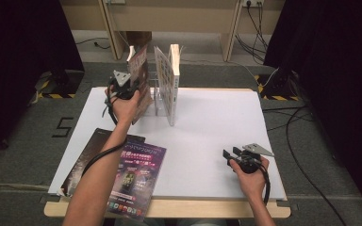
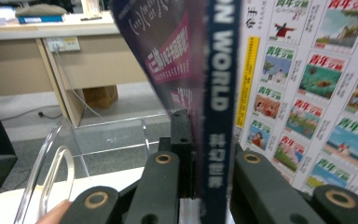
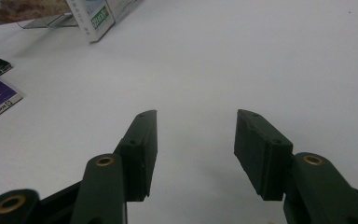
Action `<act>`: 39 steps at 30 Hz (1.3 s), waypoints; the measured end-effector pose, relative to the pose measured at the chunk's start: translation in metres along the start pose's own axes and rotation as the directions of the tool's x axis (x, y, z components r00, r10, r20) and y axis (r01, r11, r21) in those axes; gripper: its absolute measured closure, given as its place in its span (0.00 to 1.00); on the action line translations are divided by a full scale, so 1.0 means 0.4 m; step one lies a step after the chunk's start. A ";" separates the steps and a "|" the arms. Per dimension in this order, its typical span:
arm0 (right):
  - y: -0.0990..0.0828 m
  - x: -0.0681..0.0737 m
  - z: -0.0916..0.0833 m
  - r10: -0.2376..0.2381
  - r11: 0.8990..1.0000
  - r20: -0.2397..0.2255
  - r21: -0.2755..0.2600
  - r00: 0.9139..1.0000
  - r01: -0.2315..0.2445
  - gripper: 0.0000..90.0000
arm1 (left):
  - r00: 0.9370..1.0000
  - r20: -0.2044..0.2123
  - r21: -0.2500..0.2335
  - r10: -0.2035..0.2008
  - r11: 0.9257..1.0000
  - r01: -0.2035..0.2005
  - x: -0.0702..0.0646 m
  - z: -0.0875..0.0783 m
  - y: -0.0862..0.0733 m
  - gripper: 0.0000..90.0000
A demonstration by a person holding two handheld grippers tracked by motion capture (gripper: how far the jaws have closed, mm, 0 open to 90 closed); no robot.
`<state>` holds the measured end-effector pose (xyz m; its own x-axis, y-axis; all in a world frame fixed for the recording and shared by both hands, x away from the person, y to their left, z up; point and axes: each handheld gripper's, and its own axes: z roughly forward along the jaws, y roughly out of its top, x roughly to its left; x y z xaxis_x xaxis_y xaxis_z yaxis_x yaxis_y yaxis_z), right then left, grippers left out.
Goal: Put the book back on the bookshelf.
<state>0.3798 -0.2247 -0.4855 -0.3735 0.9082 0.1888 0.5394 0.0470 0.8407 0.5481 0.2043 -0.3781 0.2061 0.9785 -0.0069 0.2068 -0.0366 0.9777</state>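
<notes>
Magazine (image 2: 214,116) stands on edge in your left hand-held gripper (image 2: 200,186), jaws clamped on its lower spine, long axis upright. Just to its right sits the clear rack (image 1: 158,96), with a white magazine (image 1: 172,84) already upright in it; the free slot lies between the two, so the held one likely has only a short sideways trip, spine kept vertical. Two more magazines (image 1: 132,179) lie flat on the surface (image 1: 207,141) near you. Far right, your right hand-held gripper (image 3: 193,149) rests low, jaws wide apart and empty, well away from the rack.
</notes>
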 end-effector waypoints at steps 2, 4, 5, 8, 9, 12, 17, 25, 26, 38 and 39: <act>0.000 0.001 0.001 0.005 1.000 -0.004 0.001 1.000 -0.005 0.56 | 1.000 0.011 0.005 0.003 1.000 -0.003 0.008 -0.009 -0.007 0.92; -0.001 0.001 0.003 0.006 1.000 -0.005 0.004 1.000 -0.006 0.56 | 1.000 0.019 0.017 0.002 1.000 -0.002 0.015 -0.022 -0.014 0.92; -0.001 0.003 0.003 0.009 1.000 -0.005 0.007 1.000 -0.009 0.56 | 1.000 0.019 0.021 0.000 1.000 0.000 0.019 -0.026 -0.017 0.92; -0.002 0.005 0.003 0.005 1.000 -0.005 0.007 1.000 -0.005 0.56 | 0.999 0.031 0.025 -0.031 0.999 0.031 0.037 -0.043 -0.033 0.92; -0.002 0.006 0.003 0.003 1.000 -0.005 0.009 1.000 -0.003 0.56 | 0.999 0.034 0.028 -0.037 0.999 0.036 0.045 -0.050 -0.039 0.92; -0.004 0.009 0.005 0.004 1.000 -0.005 0.012 1.000 -0.004 0.56 | 0.996 0.050 0.034 -0.069 0.997 0.067 0.062 -0.063 -0.050 0.91; -0.006 0.012 0.009 0.005 1.000 -0.010 0.019 1.000 -0.005 0.56 | 0.994 0.066 0.038 -0.085 0.996 0.083 0.074 -0.068 -0.059 0.90; -0.008 0.010 0.010 0.011 1.000 -0.014 0.023 1.000 -0.011 0.56 | 0.987 0.089 0.047 -0.135 0.990 0.132 0.076 -0.059 -0.065 0.83; -0.008 0.009 0.010 0.011 1.000 -0.014 0.023 1.000 -0.011 0.56 | 0.983 0.090 0.052 -0.162 0.986 0.158 0.078 -0.058 -0.067 0.81; -0.008 0.008 0.010 0.019 1.000 -0.016 0.024 1.000 -0.019 0.56 | 0.966 0.099 0.031 -0.239 0.971 0.237 0.082 -0.078 -0.082 0.67; -0.008 0.008 0.010 0.019 1.000 -0.016 0.024 1.000 -0.018 0.56 | 0.966 0.094 0.033 -0.241 0.971 0.239 0.084 -0.079 -0.085 0.65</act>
<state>0.3799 -0.2202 -0.4895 -0.3756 0.9020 0.2130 0.5644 0.0403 0.8245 0.5178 0.2449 -0.4049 0.2395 0.9349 -0.2618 0.2817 0.1911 0.9403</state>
